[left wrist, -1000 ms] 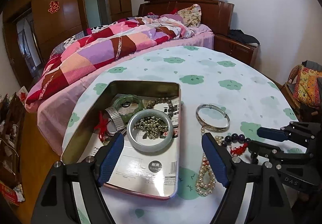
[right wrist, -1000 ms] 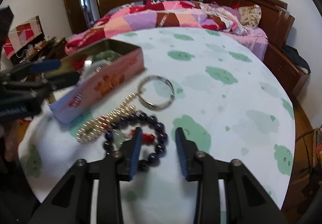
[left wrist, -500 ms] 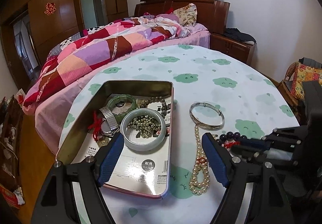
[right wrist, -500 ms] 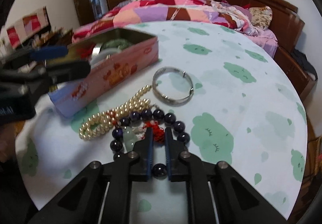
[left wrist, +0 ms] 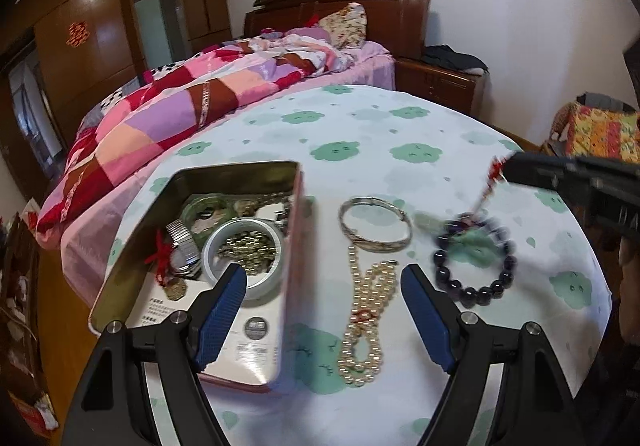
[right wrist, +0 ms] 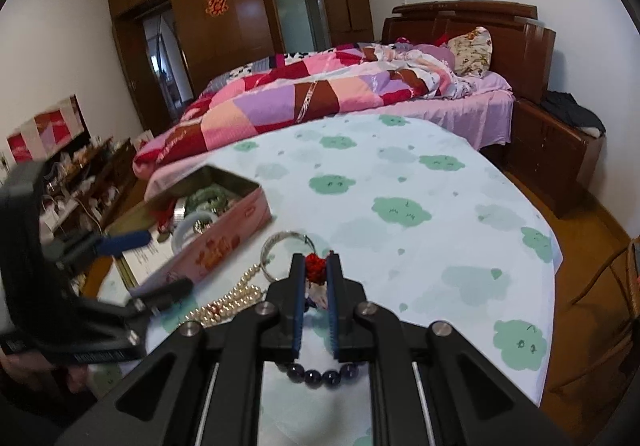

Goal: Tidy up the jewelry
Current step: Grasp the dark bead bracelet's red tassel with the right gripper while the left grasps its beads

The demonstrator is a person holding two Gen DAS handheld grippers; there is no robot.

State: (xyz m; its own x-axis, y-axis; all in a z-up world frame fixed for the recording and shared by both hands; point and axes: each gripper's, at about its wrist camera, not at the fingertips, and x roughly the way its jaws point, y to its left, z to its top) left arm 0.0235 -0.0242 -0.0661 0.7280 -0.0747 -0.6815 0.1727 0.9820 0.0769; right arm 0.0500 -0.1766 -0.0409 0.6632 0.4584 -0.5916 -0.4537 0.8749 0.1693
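Note:
My right gripper [right wrist: 316,266] is shut on the red tassel knot [right wrist: 316,269] of a dark purple bead bracelet [left wrist: 476,258], which hangs from it above the table; in the right wrist view its beads [right wrist: 320,370] show below the fingers. My left gripper [left wrist: 322,286] stands open and holds nothing, low over the table between an open pink tin [left wrist: 132,254] and a pearl necklace [left wrist: 364,310]. In the tin lie a pale jade bangle [left wrist: 212,252], a green bangle [left wrist: 192,211], a metal watch band [left wrist: 182,242] and gold beads. A silver bangle [left wrist: 374,221] rests on the cloth beyond the pearls.
The round table [left wrist: 360,125] has a white cloth with green cloud prints. Behind it stands a bed with a patchwork quilt [left wrist: 180,113]. A wooden nightstand [left wrist: 440,85] is at the back right and wardrobes [right wrist: 240,5] line the far wall.
The right gripper closed on the bracelet's red tassel and lifted the dark bead bracelet off the cloth. The left gripper drifted a little sideways, still open.

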